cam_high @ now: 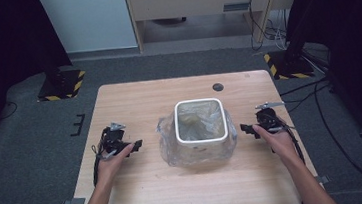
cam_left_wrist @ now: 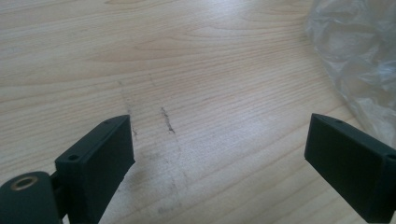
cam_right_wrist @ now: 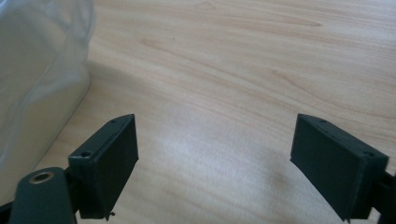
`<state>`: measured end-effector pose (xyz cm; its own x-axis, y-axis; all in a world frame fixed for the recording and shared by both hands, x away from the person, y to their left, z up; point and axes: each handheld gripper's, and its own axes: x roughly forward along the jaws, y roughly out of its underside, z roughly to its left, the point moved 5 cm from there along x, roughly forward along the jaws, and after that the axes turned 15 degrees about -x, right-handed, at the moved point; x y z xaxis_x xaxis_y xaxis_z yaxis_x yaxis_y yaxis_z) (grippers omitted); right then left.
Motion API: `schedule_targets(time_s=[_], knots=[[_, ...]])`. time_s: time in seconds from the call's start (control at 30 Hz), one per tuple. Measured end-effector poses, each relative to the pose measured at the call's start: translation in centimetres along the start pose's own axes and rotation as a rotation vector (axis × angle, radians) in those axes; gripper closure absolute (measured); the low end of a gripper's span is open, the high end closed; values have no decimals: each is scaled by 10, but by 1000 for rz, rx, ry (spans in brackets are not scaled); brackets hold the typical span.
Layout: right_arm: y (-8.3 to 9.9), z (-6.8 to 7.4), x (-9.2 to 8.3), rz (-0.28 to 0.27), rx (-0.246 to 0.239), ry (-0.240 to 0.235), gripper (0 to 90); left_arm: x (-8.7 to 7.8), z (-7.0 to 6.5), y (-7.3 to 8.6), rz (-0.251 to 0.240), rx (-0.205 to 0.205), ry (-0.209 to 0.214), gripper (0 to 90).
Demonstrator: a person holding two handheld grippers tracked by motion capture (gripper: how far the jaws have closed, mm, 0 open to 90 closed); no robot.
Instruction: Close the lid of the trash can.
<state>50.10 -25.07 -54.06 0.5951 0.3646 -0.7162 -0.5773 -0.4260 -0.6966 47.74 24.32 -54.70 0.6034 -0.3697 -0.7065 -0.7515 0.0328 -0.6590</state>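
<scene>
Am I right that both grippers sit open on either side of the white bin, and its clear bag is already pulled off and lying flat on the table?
Not quite. The high view shows the clear bag still lining the white bin. The left gripper and right gripper do flank it, open.

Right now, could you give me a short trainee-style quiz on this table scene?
1. True or false: the left tool is clamped on the plastic bag.
2. What lines the white bin? A. clear plastic bag B. newspaper C. cloth
3. Which thing stands between the two tools on the wooden table?

Key
1. False; its jaws stand wide apart over bare wood, as do those of the right tool.
2. A
3. The white bin
</scene>
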Motion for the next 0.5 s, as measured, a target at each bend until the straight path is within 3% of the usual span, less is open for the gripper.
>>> schedule_targets(time_s=[0.07,0.23,0.5], knots=[[-4,-5,4,19,7,-7,133,1,1,-5,-2,-1,-11,74],[-15,-18,10,-7,43,10,136,5,5,-13,-7,-10,-40,77],[-12,-22,20,-1,62,22,111,17,11,-4,18,-8,-48,69]])
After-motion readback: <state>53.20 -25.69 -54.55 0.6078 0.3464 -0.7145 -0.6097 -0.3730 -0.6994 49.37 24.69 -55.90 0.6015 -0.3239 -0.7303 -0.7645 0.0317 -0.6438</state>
